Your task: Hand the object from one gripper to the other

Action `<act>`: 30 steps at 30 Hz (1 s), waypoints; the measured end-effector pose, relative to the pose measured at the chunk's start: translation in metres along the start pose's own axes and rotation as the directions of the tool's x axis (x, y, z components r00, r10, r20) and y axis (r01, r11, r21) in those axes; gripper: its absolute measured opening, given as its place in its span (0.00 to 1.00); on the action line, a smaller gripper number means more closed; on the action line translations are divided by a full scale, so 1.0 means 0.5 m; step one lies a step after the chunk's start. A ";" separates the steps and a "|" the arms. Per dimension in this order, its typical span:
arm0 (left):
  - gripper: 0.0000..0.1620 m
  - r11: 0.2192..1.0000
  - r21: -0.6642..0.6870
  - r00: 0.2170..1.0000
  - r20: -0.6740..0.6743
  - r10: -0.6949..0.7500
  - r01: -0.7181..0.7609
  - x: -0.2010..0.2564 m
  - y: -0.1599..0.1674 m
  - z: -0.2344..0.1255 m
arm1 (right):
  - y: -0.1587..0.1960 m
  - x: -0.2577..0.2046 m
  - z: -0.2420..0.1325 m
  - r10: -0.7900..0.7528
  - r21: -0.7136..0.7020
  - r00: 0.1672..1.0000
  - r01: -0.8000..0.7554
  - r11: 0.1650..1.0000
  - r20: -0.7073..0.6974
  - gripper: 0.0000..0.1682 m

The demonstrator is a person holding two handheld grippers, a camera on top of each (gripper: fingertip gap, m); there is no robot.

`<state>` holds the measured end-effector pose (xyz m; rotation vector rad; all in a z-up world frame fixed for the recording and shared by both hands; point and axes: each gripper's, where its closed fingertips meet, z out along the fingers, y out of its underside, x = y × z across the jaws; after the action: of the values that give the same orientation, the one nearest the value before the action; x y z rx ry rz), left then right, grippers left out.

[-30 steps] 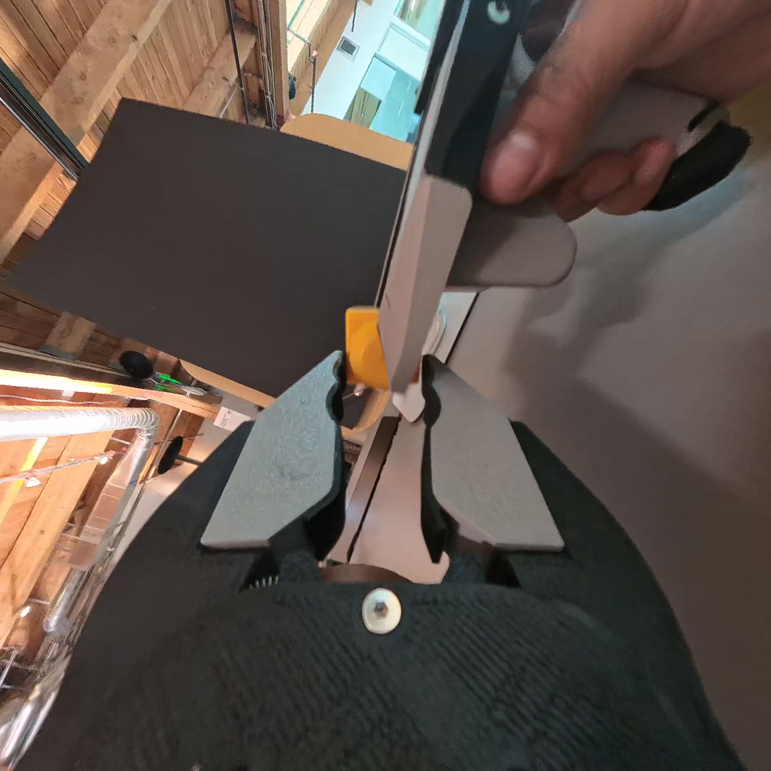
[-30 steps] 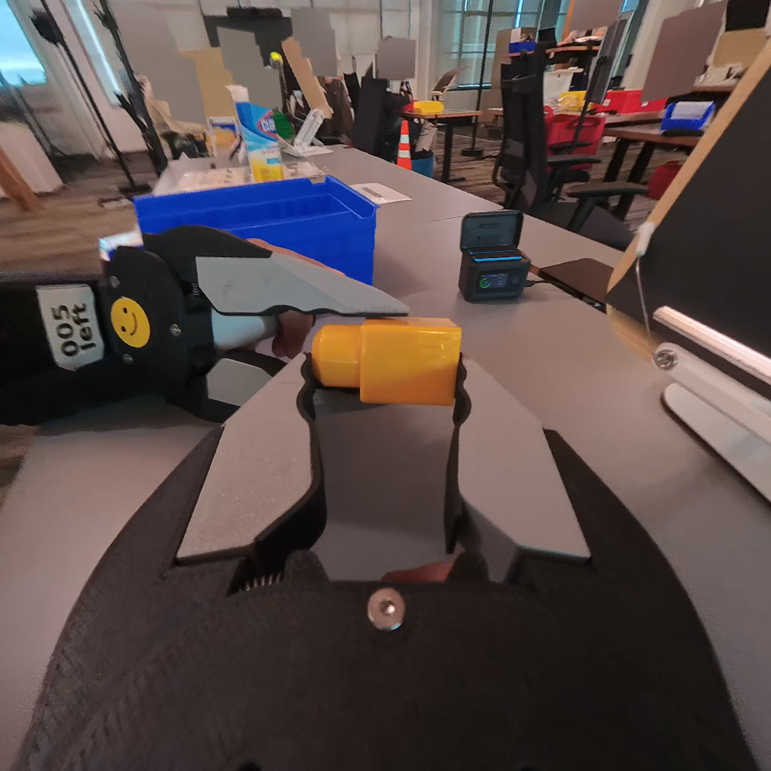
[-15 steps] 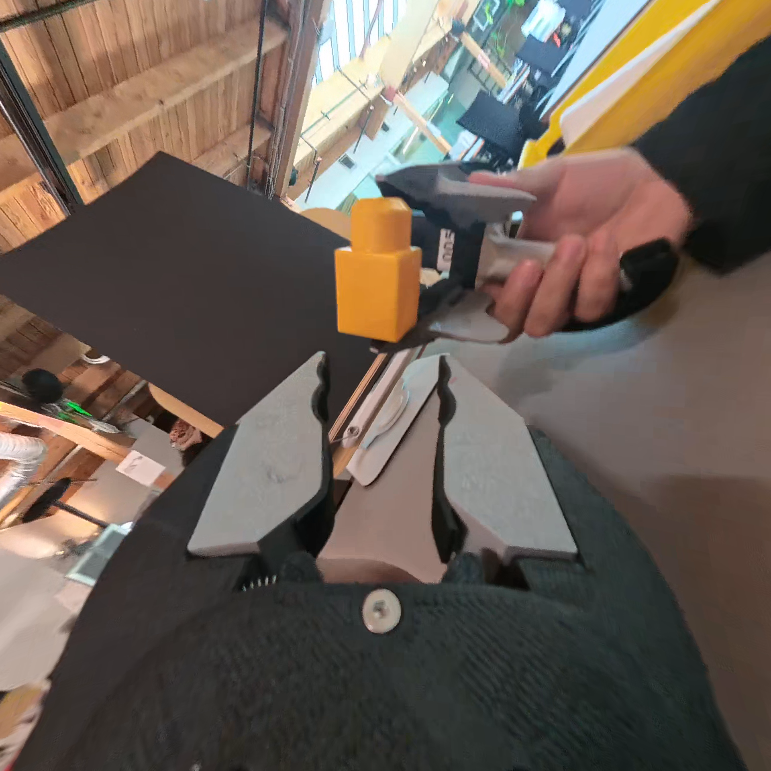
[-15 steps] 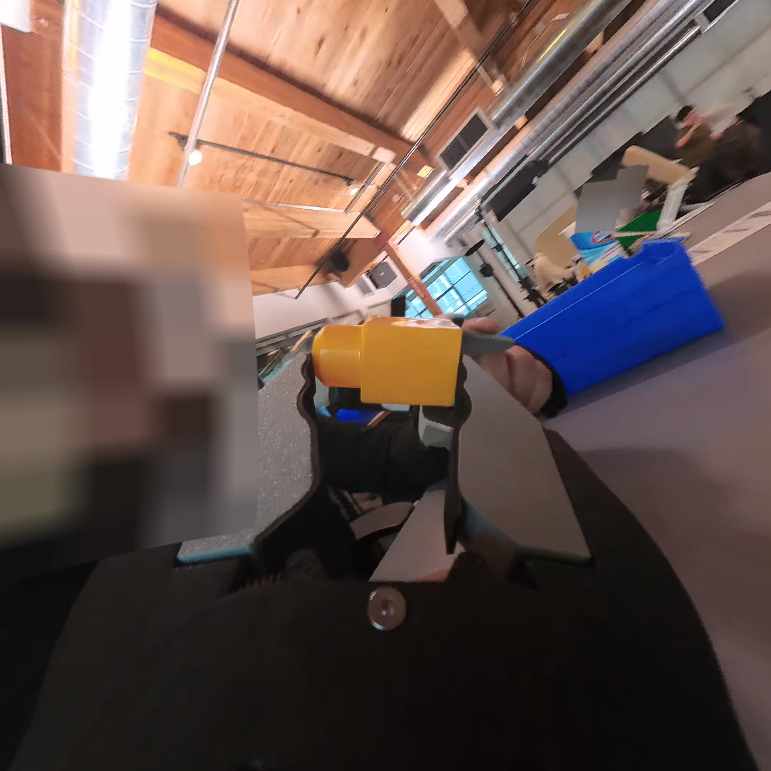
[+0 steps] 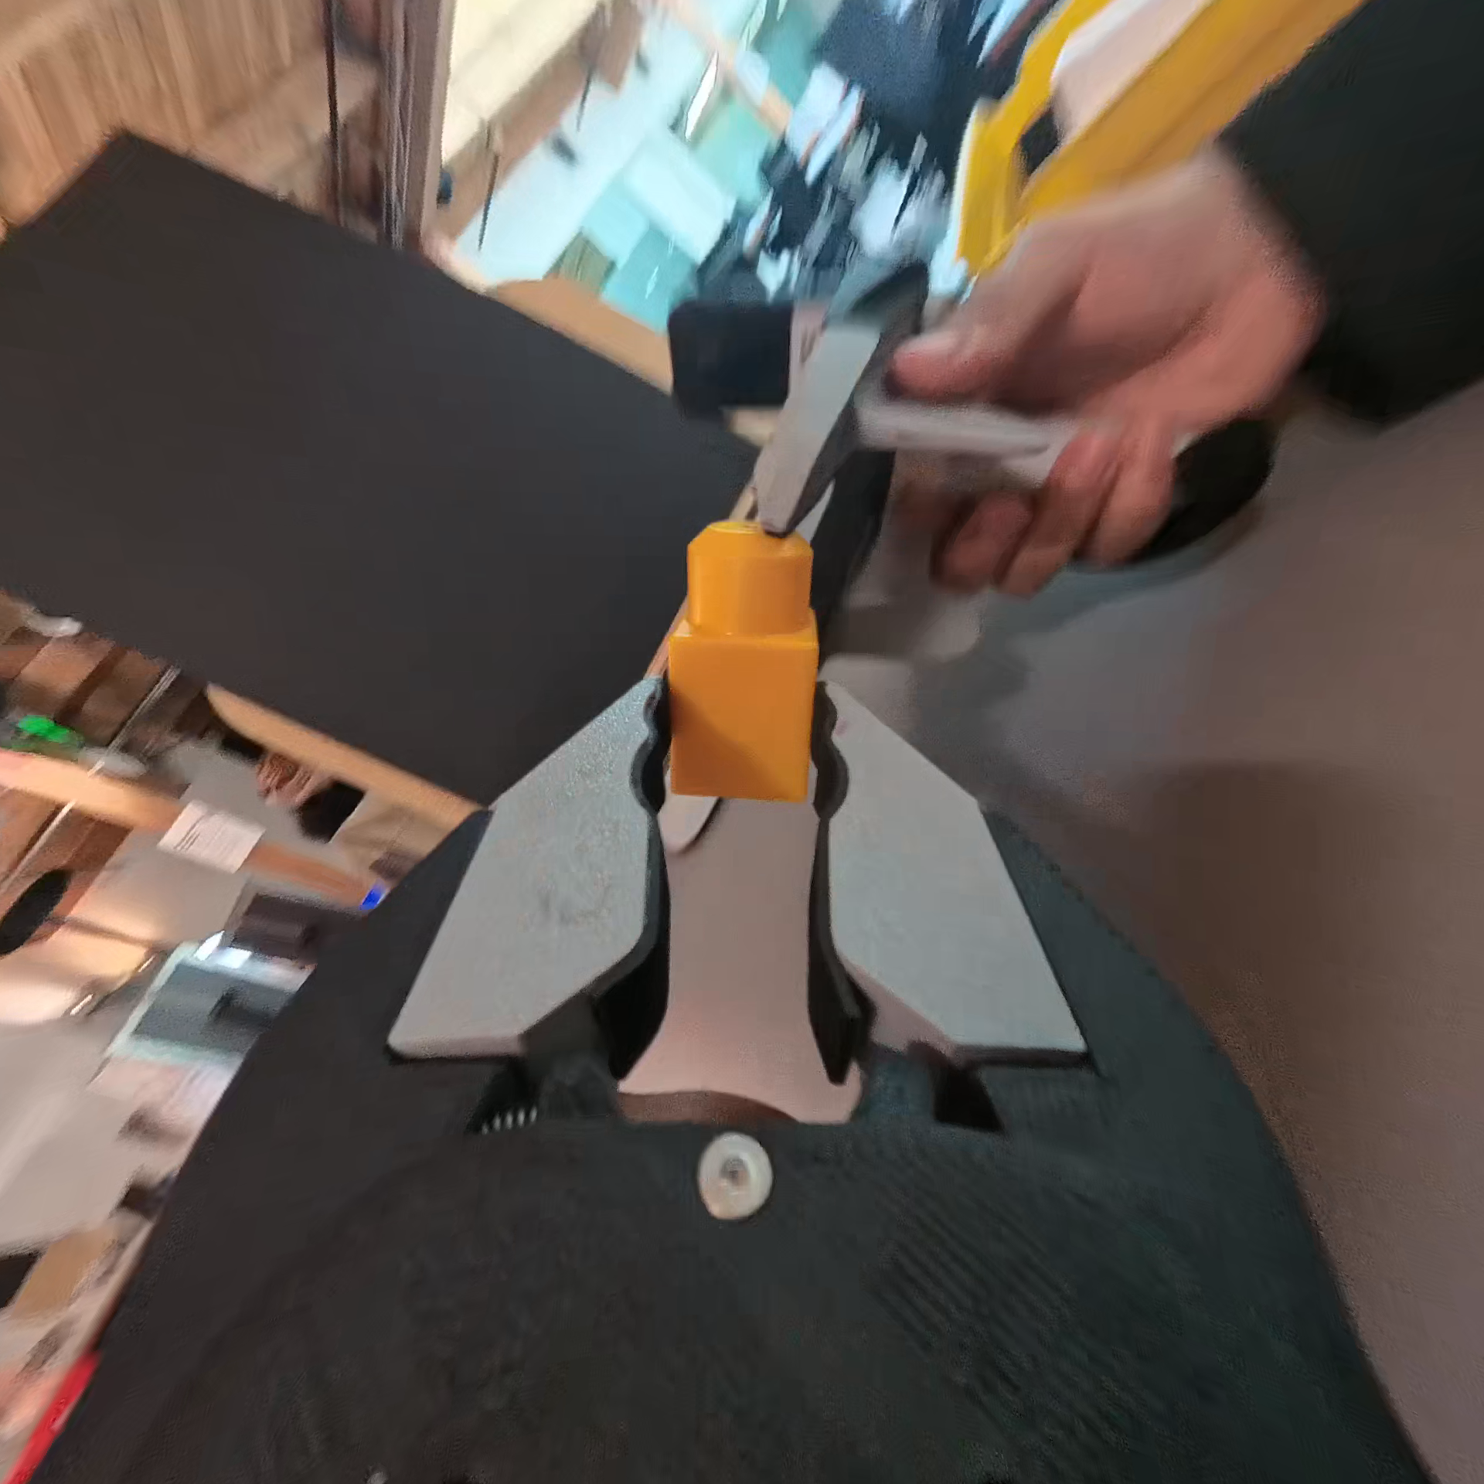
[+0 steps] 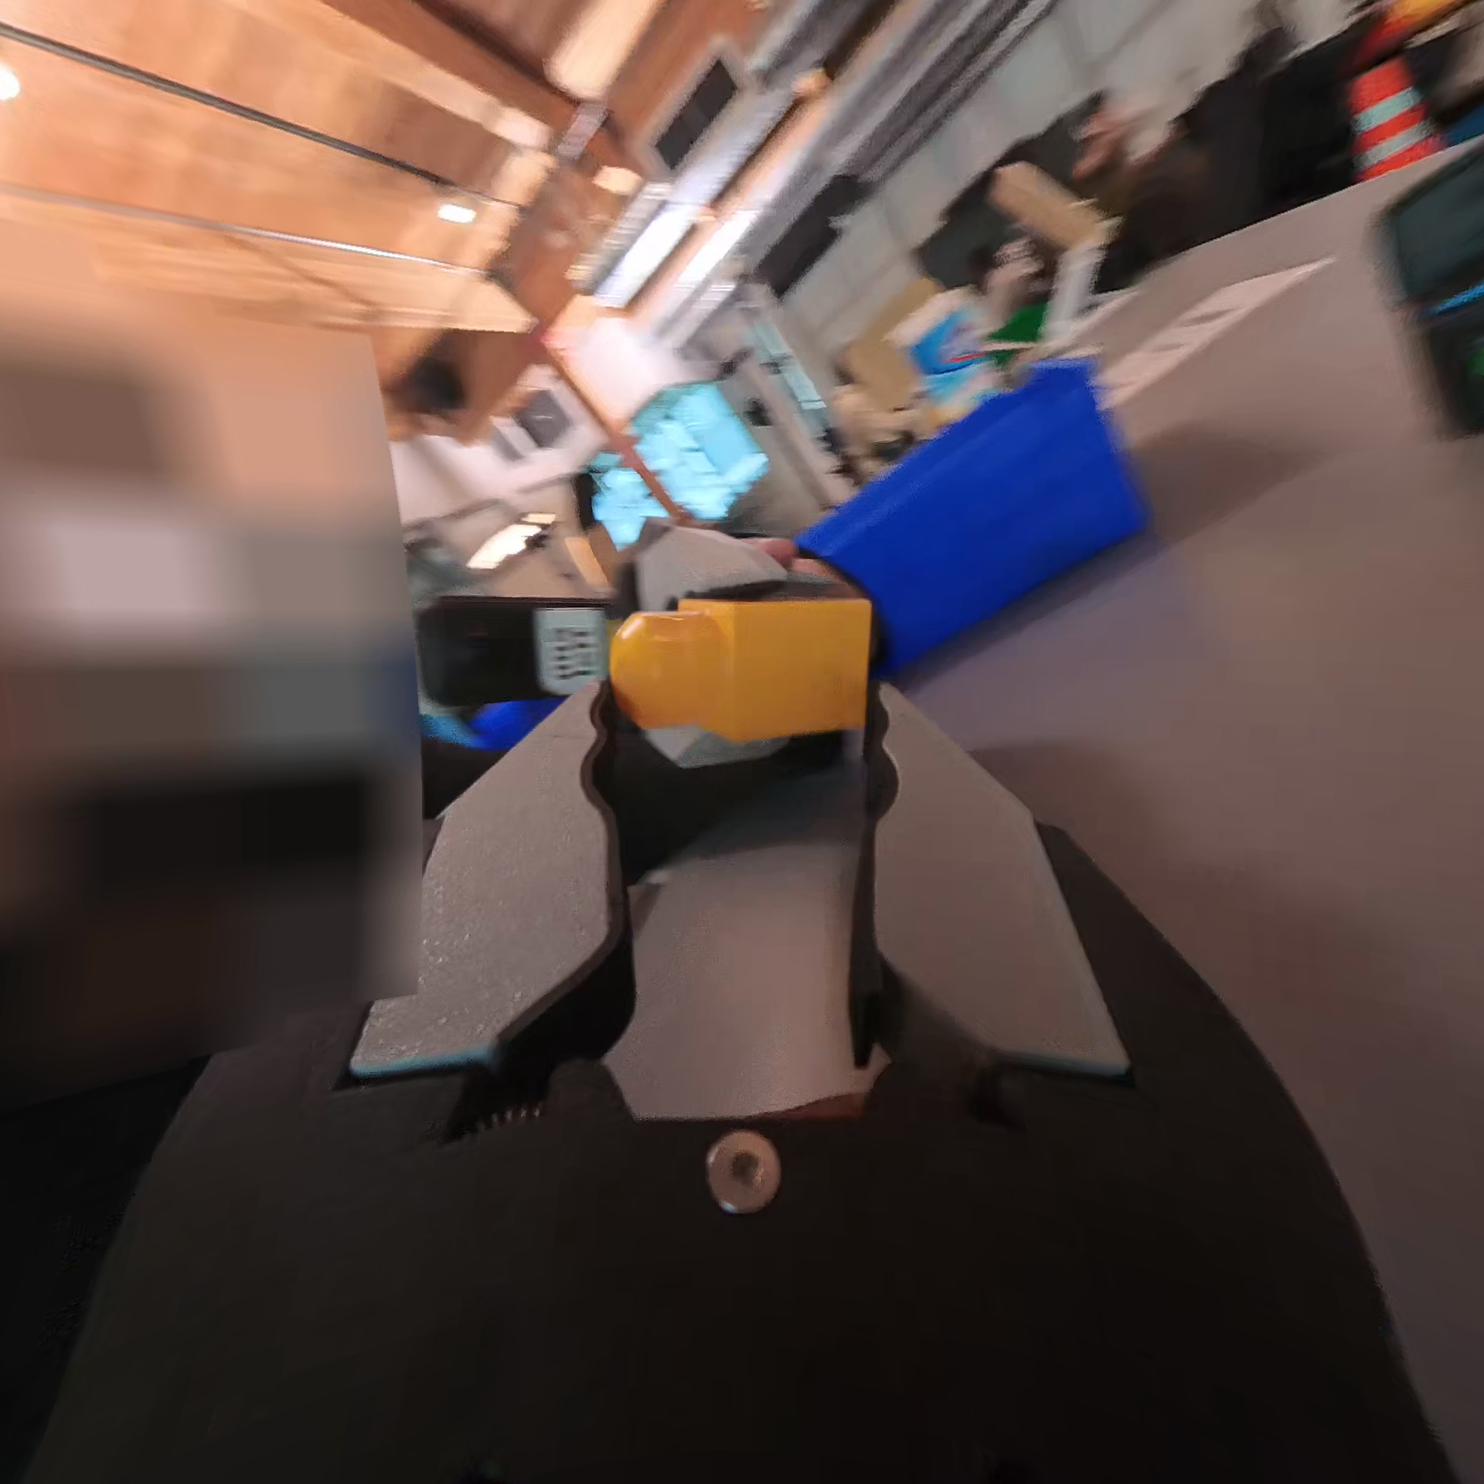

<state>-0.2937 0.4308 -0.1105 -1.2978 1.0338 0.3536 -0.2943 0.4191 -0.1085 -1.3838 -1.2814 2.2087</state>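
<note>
An orange block [image 5: 739, 707] with a round stud on top stands upright between the fingertips of my left gripper [image 5: 740, 727], whose jaws press its two flat sides. One finger [image 5: 811, 426] of the right gripper touches the top of the stud; its other finger is hidden. In the right wrist view my right gripper [image 6: 737, 707] is shut on the same block [image 6: 771, 666] end to end, stud on the left. The left gripper's fingers [image 6: 699, 562] show above and below the block. Both views are motion-blurred.
A person's hand [image 5: 1108, 361] holds the right gripper over the grey table [image 5: 1204, 803]. A large black panel [image 5: 321, 442] stands to the left. A blue bin [image 6: 988, 514] sits on the table behind the block, with a dark device [image 6: 1437, 305] at the right edge.
The block has come down between my left gripper's fingers, and those fingers have closed onto its sides. The right gripper still holds it end to end.
</note>
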 end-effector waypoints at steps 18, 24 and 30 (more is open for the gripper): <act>0.20 0.940 -0.312 0.989 0.015 0.146 -0.134 0.020 0.087 0.029 | 0.027 0.104 0.013 -0.312 -0.174 0.832 0.260 0.950 -0.459 0.19; 0.24 0.954 -0.298 0.999 -0.022 0.031 -0.036 0.026 0.098 0.026 | 0.000 0.112 -0.033 -0.287 -0.154 0.808 0.242 0.958 -0.514 0.18; 0.22 0.941 -0.270 0.961 -0.131 -0.245 0.203 0.045 0.106 0.020 | 0.033 0.118 -0.073 -0.395 -0.381 0.758 0.208 0.901 -0.519 0.19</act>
<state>-0.3163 0.4480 -0.1616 -1.6830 0.9852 0.2121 -0.2915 0.4641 -0.1634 -1.6398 -1.4916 1.2438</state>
